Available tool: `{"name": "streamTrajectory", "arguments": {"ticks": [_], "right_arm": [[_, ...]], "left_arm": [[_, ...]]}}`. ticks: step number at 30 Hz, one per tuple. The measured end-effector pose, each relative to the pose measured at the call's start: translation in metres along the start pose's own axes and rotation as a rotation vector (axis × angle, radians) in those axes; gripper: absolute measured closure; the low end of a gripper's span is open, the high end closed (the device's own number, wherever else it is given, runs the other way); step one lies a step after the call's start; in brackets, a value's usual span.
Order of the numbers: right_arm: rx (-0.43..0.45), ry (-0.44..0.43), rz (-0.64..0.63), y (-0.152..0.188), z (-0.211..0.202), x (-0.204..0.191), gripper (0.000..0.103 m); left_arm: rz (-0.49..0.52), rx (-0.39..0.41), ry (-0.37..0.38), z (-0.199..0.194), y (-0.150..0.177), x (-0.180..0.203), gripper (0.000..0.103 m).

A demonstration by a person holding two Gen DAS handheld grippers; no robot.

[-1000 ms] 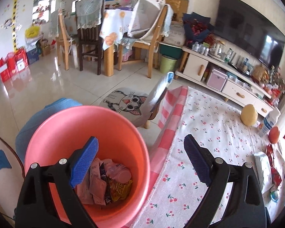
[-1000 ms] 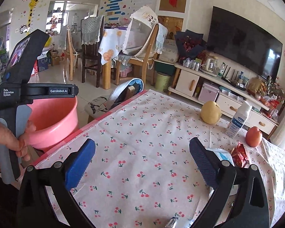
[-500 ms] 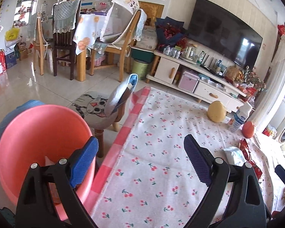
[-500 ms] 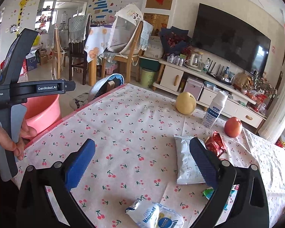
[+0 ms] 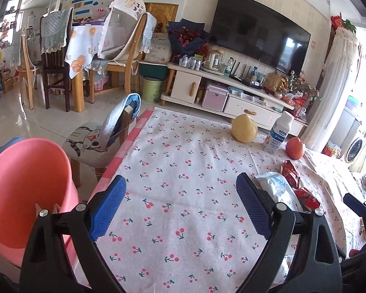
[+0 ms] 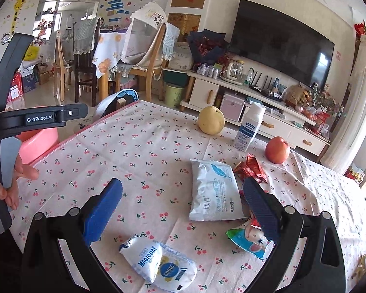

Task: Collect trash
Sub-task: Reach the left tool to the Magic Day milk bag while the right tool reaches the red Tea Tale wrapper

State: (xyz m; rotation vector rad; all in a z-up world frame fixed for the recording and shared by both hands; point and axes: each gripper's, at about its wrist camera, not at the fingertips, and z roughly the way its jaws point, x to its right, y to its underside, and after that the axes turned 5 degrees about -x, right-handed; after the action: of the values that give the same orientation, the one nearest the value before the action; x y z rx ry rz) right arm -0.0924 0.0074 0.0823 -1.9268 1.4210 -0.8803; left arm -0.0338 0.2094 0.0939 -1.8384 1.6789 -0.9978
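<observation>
A pink bucket (image 5: 24, 190) stands beside the table's left edge; it also shows in the right wrist view (image 6: 40, 141). My left gripper (image 5: 180, 210) is open and empty over the cherry tablecloth (image 5: 183, 161). My right gripper (image 6: 180, 210) is open and empty above a white MAGICDAY wrapper (image 6: 156, 266). A white pouch (image 6: 213, 190), a red crumpled wrapper (image 6: 250, 168) and a green cartoon wrapper (image 6: 249, 240) lie near its right finger. The white pouch (image 5: 275, 188) and red wrappers (image 5: 290, 171) also show in the left wrist view.
A yellow pear (image 6: 211, 120), a white bottle (image 6: 249, 128) and a red apple (image 6: 277, 149) stand at the table's far side. A cat-print stool (image 5: 90, 144) sits by the left edge. A TV cabinet (image 5: 231, 92) and dining chairs (image 5: 53, 56) lie beyond.
Both grippers have swung right, from the pink bucket toward the table. The bucket slid to the left edge of view and the wrappers came into view under the right gripper.
</observation>
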Motion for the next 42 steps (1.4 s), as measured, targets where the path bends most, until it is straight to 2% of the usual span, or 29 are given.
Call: {"name": "streamTrajectory", "arguments": {"ticks": [12, 21, 25, 32, 37, 42], "right_arm": [[-0.033, 0.005, 0.041, 0.021, 0.002, 0.038, 0.005], [-0.030, 0.043, 0.032, 0.033, -0.006, 0.062, 0.005], [-0.037, 0.018, 0.074, 0.038, -0.008, 0.083, 0.005], [-0.030, -0.005, 0.124, 0.042, -0.020, 0.112, 0.005], [-0.037, 0.004, 0.127, 0.044, -0.026, 0.125, 0.005], [-0.049, -0.033, 0.126, 0.045, -0.027, 0.134, 0.005]], "left_arm": [[0.064, -0.072, 0.080, 0.006, 0.017, 0.041, 0.011], [0.153, -0.155, 0.182, 0.009, 0.042, 0.081, 0.011], [0.202, -0.194, 0.201, 0.009, 0.056, 0.098, 0.011], [0.198, -0.295, 0.275, 0.015, 0.083, 0.114, 0.011], [0.259, -0.370, 0.341, 0.018, 0.100, 0.130, 0.011], [0.340, -0.404, 0.360, 0.017, 0.115, 0.150, 0.011]]}}
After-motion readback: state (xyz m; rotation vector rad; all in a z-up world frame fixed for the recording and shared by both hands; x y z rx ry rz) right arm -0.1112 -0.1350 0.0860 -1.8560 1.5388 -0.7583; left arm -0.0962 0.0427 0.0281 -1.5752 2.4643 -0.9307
